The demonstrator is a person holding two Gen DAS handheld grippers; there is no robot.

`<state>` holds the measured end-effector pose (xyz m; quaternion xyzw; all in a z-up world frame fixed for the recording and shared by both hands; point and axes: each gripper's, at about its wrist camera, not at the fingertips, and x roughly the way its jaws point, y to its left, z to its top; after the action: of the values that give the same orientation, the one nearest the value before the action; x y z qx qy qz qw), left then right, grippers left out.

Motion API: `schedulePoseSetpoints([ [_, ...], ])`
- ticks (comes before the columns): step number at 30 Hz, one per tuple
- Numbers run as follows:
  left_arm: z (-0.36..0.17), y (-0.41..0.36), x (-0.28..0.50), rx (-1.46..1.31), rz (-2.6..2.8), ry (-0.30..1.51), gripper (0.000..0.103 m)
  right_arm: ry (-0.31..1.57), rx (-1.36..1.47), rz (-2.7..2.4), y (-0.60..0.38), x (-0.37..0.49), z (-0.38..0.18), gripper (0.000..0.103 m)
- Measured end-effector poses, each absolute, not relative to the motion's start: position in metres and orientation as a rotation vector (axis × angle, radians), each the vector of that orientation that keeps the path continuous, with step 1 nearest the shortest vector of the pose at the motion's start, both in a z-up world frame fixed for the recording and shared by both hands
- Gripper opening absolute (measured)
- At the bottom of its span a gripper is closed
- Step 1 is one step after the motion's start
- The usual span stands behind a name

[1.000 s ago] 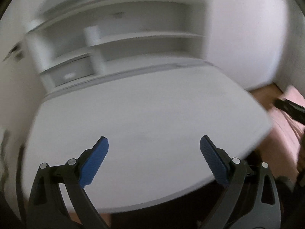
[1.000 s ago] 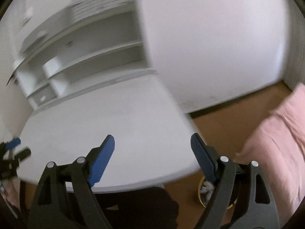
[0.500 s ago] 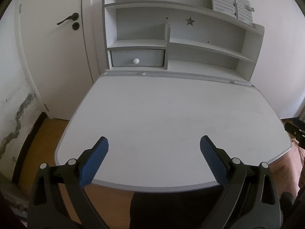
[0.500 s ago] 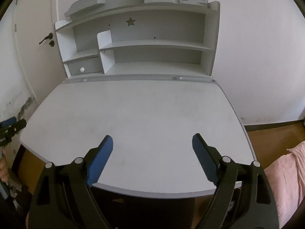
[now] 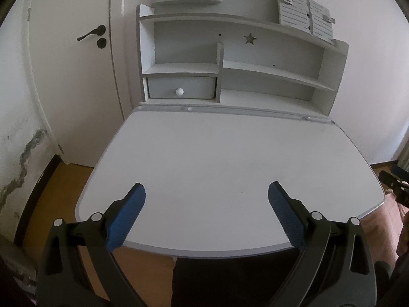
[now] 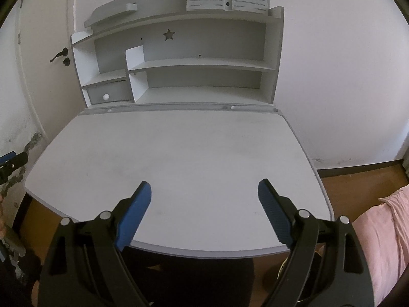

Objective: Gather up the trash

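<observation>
Plainly, no trash shows anywhere in either view, so where the task's thing lies cannot be told from here. Going left to right: a white door (image 5: 76, 76) with a dark handle (image 5: 90, 34) stands at the far left, beside a wall with cracked, peeling plaster low down. Next comes the left gripper (image 5: 206, 199), its blue-padded jaws wide apart and holding nothing, hovering over the near edge of the tabletop (image 5: 230, 158). The tabletop is pale grey and carries nothing that I can make out; behind it a hutch (image 5: 242, 58) holds open shelves, a small drawer (image 5: 181, 90) with a white knob, and a star cut-out, with a slatted grey panel (image 5: 305, 24) lying on top. The shelves look bare too. Further right the right gripper (image 6: 204, 195) hangs over the same near edge, its jaws likewise apart and gripping nothing. At the far right a pink cushion (image 6: 383, 230) sits low beside brown floor, and a round, brass-rimmed thing (image 6: 285, 268) peeks out under the tabletop behind the right gripper; it may be a bin, though too little shows to be sure. My judgement is that either the collecting is finished, or nothing has yet been found; nothing visible here remains to be picked up.
</observation>
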<state>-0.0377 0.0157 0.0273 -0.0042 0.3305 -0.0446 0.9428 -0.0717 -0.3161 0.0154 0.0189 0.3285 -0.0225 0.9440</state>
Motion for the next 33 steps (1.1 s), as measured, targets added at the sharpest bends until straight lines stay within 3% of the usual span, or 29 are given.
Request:
schedulePoseSetpoints([
  [33, 0.0212, 0.0070, -0.0369, 0.010, -0.092, 0.694, 0.094, 0.668, 0.061, -0.058, -0.3233, -0.0756, 0.0171, 0.087],
])
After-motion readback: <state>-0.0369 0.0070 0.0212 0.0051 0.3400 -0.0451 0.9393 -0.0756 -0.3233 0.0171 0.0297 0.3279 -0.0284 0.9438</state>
